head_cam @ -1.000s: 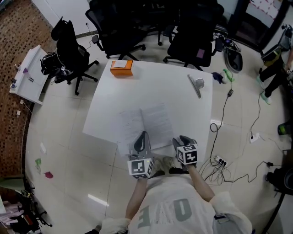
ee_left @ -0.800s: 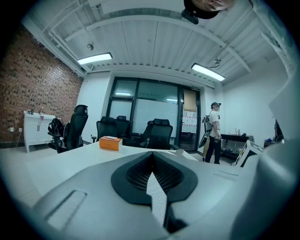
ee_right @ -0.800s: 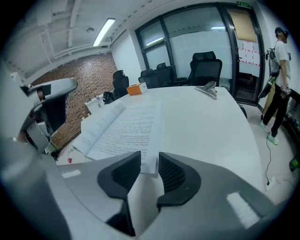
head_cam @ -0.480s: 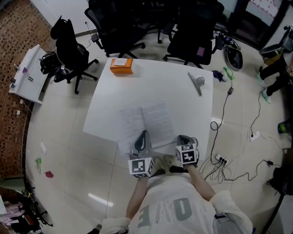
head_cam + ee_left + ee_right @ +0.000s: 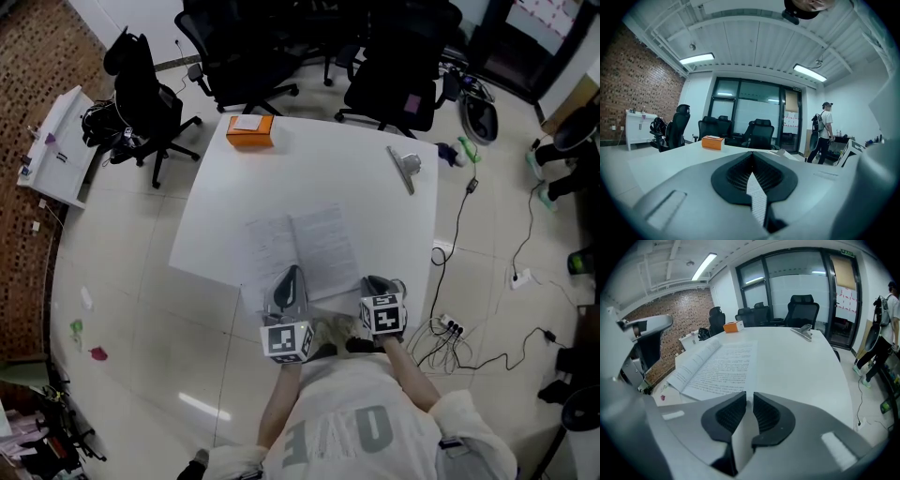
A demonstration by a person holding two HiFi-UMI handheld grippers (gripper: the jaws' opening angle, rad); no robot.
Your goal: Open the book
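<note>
At the near edge of the worktop [image 5: 319, 173] the one book [image 5: 309, 248] is already lying open, so I'm guessing the two grippers are just idling there. Left gripper [image 5: 292, 275] is pressed together, empty. Right gripper [image 5: 373, 282] has just been closing to a thin gap, pinching nothing. One orange box [image 5: 249, 133] is sitting at the far edge

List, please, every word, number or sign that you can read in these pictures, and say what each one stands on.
"OVE": large letters on the person's shirt, seen upside down and partly hidden, so not certain.
Print on the open book: lines of text, too small to read.
White label on the orange box: too small to read.
The green sign above the glass wall: too small to read.
</note>
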